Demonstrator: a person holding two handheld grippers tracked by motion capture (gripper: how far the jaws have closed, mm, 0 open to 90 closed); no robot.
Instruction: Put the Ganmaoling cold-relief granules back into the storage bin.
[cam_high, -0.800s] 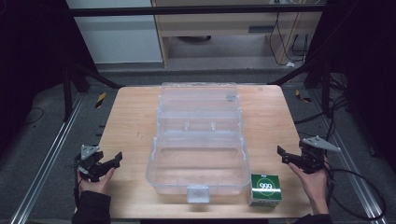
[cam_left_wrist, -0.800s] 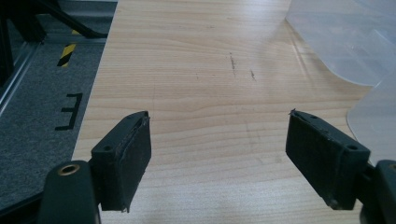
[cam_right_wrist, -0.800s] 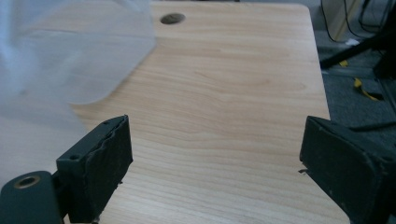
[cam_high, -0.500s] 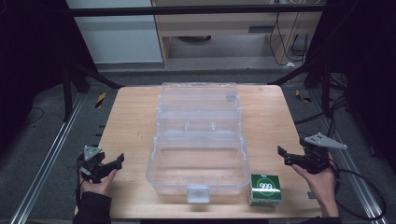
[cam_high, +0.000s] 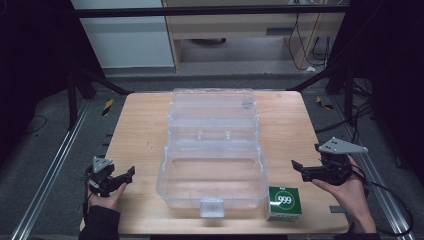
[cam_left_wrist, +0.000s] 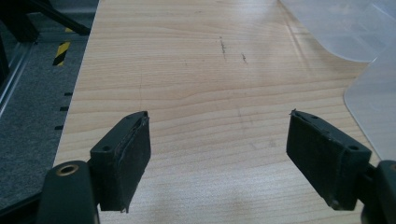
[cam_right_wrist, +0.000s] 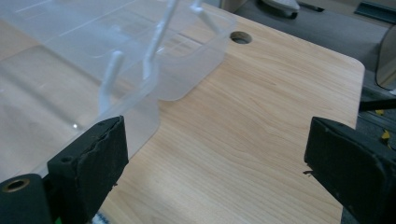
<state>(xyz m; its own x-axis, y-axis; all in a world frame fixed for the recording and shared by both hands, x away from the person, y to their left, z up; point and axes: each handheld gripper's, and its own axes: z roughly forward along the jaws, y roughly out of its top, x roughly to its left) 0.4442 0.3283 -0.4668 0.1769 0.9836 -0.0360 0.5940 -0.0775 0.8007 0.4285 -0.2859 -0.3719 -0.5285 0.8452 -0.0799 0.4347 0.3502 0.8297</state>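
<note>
Table (cam_high: 140, 130) of pale wood, seemingly above grey carpet (cam_high: 45, 145).

High view overlooks table (cam_high: 145, 130); gripper views skim it closely

Looks like some kind of lab or test rig. A plain wooden table (cam_high: 140, 130) is sitting inside a dark metal frame (cam_high: 210, 10), aluminium rails (cam_high: 47, 175) are running along the grey carpeted floor (cam_high: 30, 150), and cables (cam_high: 312, 35) are hanging under a bench (cam_high: 250, 25) at the back.
</note>
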